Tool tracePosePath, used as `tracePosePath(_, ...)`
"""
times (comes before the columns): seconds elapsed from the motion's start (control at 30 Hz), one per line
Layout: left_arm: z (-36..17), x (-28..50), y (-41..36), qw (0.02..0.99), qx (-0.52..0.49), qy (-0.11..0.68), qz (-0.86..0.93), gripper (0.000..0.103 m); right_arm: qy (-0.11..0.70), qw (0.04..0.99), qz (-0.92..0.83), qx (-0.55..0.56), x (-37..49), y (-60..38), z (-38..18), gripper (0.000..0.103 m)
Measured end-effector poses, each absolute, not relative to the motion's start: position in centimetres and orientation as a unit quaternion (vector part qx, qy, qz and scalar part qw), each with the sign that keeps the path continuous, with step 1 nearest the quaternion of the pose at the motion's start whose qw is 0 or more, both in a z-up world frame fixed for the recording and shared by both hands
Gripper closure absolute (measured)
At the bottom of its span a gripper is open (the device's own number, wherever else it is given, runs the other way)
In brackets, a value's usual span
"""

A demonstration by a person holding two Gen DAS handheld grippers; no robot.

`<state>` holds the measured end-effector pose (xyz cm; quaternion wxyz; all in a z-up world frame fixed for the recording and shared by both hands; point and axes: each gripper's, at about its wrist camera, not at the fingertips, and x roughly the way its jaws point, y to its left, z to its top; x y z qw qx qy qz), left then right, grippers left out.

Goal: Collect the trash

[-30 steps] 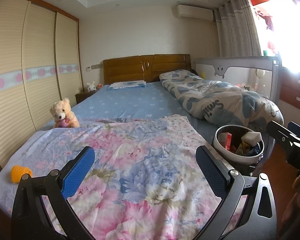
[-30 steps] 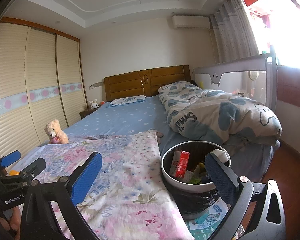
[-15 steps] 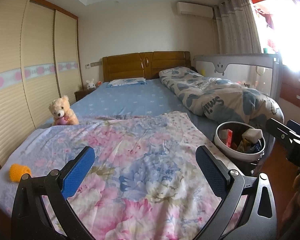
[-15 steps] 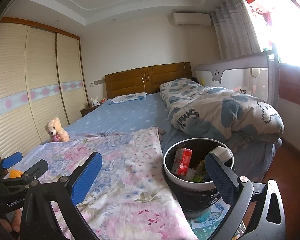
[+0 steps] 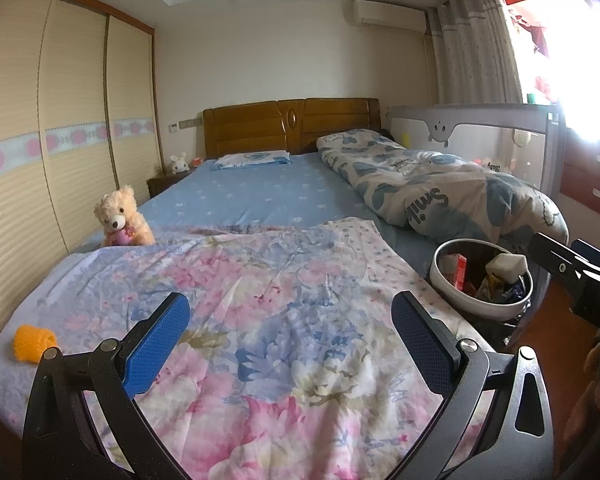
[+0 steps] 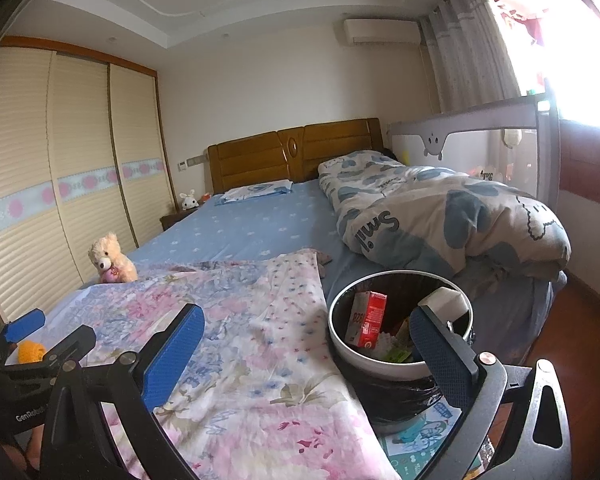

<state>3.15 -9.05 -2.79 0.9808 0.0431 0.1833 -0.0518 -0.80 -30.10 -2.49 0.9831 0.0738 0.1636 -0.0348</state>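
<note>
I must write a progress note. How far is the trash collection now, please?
Done: the trash bin beside the bed already holds a red carton and other scraps. In hand: nothing; the left gripper and right gripper are both open and empty. Left: an orange foam net lies on the floral blanket, near its left edge.

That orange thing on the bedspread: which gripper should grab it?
Probably the left gripper: its jaws are open and the orange foam net lies just to its left, while the right gripper sits by the trash bin.

Sunlit bedroom: wooden headboard (image 5: 290,124), cream wardrobe (image 5: 60,128), curtained window (image 5: 476,40).
</note>
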Motion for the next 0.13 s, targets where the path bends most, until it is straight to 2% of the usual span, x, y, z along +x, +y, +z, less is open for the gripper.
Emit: tracePosePath(0.13,-3.18,3.66,-8.79,0.98,0.037,0.191,-0.053,0.0,0.169,0.982,-0.036,0.076,-0.37,-30.17,-2.77,0.0)
